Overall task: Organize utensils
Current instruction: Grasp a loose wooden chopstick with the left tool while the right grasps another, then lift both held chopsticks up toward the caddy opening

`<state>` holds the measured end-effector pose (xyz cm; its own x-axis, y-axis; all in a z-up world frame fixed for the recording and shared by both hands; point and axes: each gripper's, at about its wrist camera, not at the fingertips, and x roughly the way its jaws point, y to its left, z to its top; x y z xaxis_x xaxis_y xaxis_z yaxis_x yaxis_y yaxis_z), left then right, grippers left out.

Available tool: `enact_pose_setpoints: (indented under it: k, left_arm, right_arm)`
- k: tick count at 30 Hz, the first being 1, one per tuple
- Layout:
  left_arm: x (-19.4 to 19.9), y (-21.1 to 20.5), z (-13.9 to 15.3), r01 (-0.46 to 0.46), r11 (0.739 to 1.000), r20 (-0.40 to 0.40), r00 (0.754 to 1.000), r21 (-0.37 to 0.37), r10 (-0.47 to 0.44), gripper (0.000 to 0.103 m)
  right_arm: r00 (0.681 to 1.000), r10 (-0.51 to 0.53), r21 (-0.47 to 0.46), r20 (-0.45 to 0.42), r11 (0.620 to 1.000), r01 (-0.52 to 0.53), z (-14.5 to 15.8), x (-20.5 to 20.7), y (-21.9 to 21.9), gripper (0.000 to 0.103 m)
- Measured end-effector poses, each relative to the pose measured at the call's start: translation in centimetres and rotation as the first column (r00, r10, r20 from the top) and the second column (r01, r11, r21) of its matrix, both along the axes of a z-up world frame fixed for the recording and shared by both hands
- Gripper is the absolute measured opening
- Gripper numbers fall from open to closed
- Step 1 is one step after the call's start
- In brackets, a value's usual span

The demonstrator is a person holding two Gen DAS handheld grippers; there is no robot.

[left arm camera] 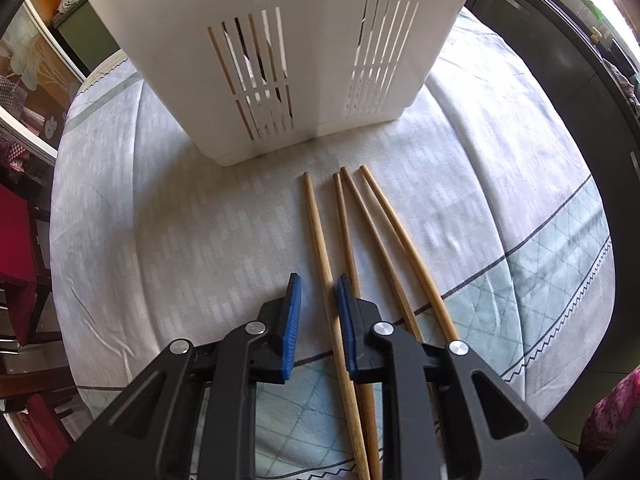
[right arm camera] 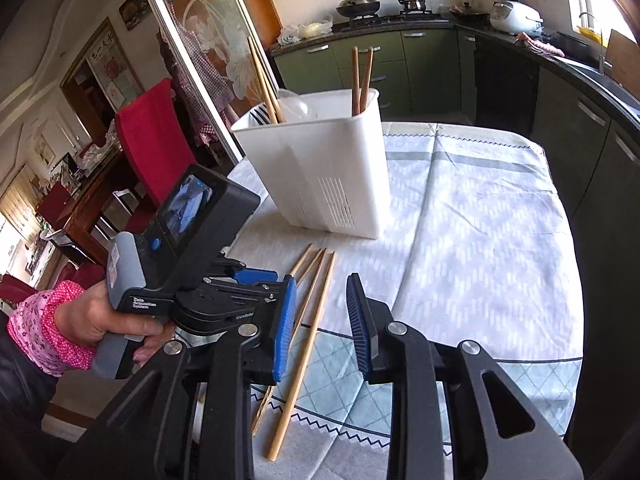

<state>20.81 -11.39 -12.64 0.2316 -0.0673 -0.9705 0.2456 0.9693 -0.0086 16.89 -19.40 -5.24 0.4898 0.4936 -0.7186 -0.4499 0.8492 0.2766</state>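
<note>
Several wooden chopsticks (left arm camera: pixel 362 236) lie side by side on the tablecloth in front of a white slotted utensil holder (left arm camera: pixel 280 52). My left gripper (left arm camera: pixel 318 292) is open, low over the cloth, its jaws either side of the leftmost chopstick (left arm camera: pixel 320 240). In the right wrist view the holder (right arm camera: pixel 320 168) stands upright with chopsticks (right arm camera: pixel 362 80) and other utensils in it. The loose chopsticks (right arm camera: pixel 312 312) lie before it. My right gripper (right arm camera: pixel 320 312) is open and empty above them. The left gripper body (right arm camera: pixel 224 300) shows at left.
The table has a pale patterned cloth (right arm camera: pixel 460 220). A red chair (right arm camera: pixel 152 140) stands at its left side. Dark green kitchen cabinets (right arm camera: pixel 580 120) run along the right and back. A dark wooden table (right arm camera: pixel 92 216) is further left.
</note>
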Motion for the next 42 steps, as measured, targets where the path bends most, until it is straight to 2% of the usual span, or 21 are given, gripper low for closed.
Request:
enact_pose_setpoints:
  k: [2,5,9,13,19,23,29,30,31,32,36,42]
  left_arm:
    - [0.1,0.4,0.0,-0.009,1.0,-0.001,1.0,-0.009,0.009,0.008]
    - [0.2,2.0,-0.1,-0.034,0.998,-0.011,0.999,-0.051,0.034,0.007]
    - [-0.4,3.4,1.5,-0.05,0.996,0.05,0.997,-0.075,0.054,0.007]
    - [-1.2,4.6,3.8,-0.043,0.996,0.121,0.991,-0.084,0.053,0.007]
    - [-2.8,5.8,6.4,-0.029,0.993,0.179,0.983,-0.111,0.049,0.007]
    - [-3.4,6.0,7.1,-0.019,0.992,0.198,0.979,-0.126,0.044,0.007]
    - [-4.2,6.5,7.7,-0.011,0.99,0.216,0.975,-0.143,0.042,0.007]
    - [-4.3,6.5,7.8,-0.01,0.989,0.219,0.975,-0.145,0.042,0.007]
    - [-4.4,6.5,7.9,-0.009,0.989,0.222,0.974,-0.146,0.041,0.007]
    - [-4.4,6.6,8.0,-0.008,0.989,0.224,0.974,-0.147,0.041,0.007]
    - [-4.7,6.9,8.4,-0.008,0.989,0.233,0.972,-0.149,0.043,0.007]
    - [-5.2,7.3,9.5,-0.008,0.988,0.254,0.966,-0.152,0.047,0.007]
  right_arm:
    - [0.999,0.008,-0.032,-0.034,0.999,-0.009,-1.5,0.7,0.9,0.027]
    - [0.995,0.017,-0.088,-0.102,0.996,-0.026,-4.2,2.2,2.4,0.027]
    - [0.984,0.018,-0.151,-0.176,0.987,-0.045,-7.7,4.1,4.1,0.027]
    - [0.978,0.035,-0.184,-0.207,0.98,-0.074,-9.3,5.0,5.9,0.027]
    - [0.976,0.028,-0.23,-0.216,0.97,-0.078,-10.0,5.9,8.0,0.025]
    - [0.973,0.015,-0.267,-0.228,0.961,-0.077,-10.6,6.2,9.0,0.022]
    - [0.981,-0.001,-0.326,-0.195,0.943,-0.064,-10.8,6.5,11.8,0.021]
    - [0.983,-0.002,-0.343,-0.181,0.938,-0.061,-10.9,6.3,12.7,0.019]
    - [0.986,-0.005,-0.356,-0.167,0.933,-0.055,-11.0,6.3,13.1,0.013]
    - [0.987,-0.003,-0.353,-0.163,0.934,-0.056,-11.0,6.3,13.3,0.009]
    - [0.988,-0.016,-0.327,-0.153,0.944,-0.035,-10.6,6.5,13.6,0.007]
    - [0.995,-0.003,-0.216,-0.104,0.976,-0.019,-6.8,5.3,12.0,0.007]
